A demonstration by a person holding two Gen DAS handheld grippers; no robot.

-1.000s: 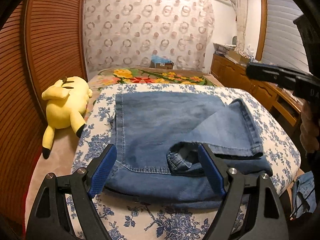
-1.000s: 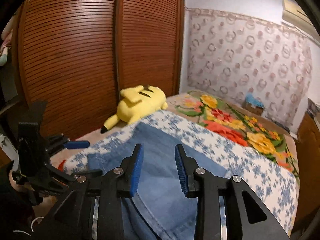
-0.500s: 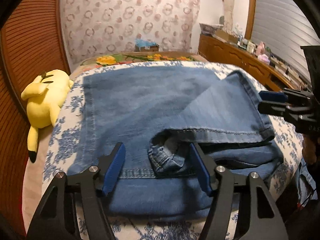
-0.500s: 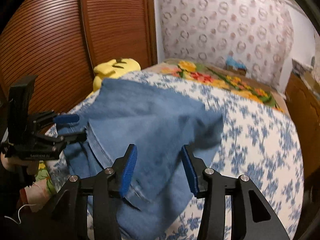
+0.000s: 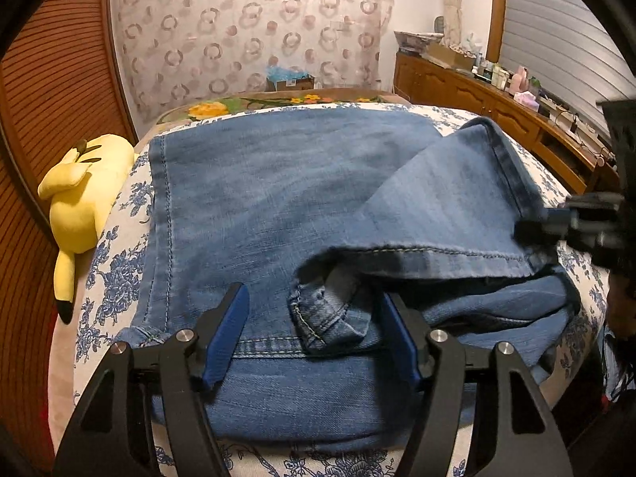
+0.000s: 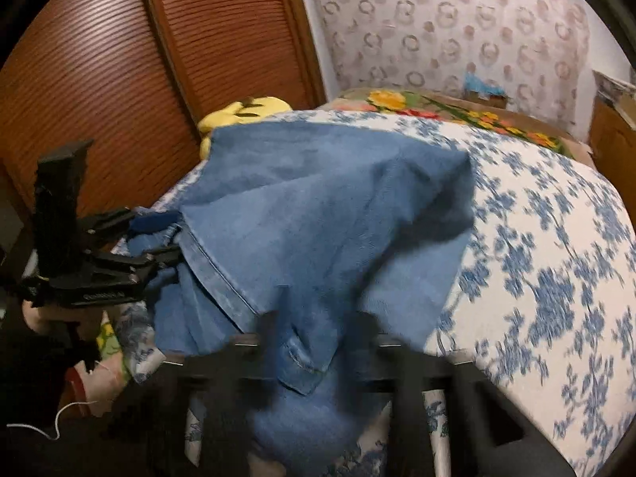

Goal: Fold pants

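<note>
Yellow plush toy point(image 5: 73, 202) lies beside the denim pants point(image 5: 278, 206).

Each camera looks forward and down along its own hand-held gripper, close over the jeans point(image 5: 278, 198); both views share the jeans, bed point(image 6: 556, 258) and yellow plush point(image 5: 75, 206)

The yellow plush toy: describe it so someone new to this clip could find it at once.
Start at the bed with the blue-flowered cover. The yellow plush toy lies along the bed's edge, between the jeans and the slatted wooden doors. It is the only bright yellow thing there, with black tips.
</note>
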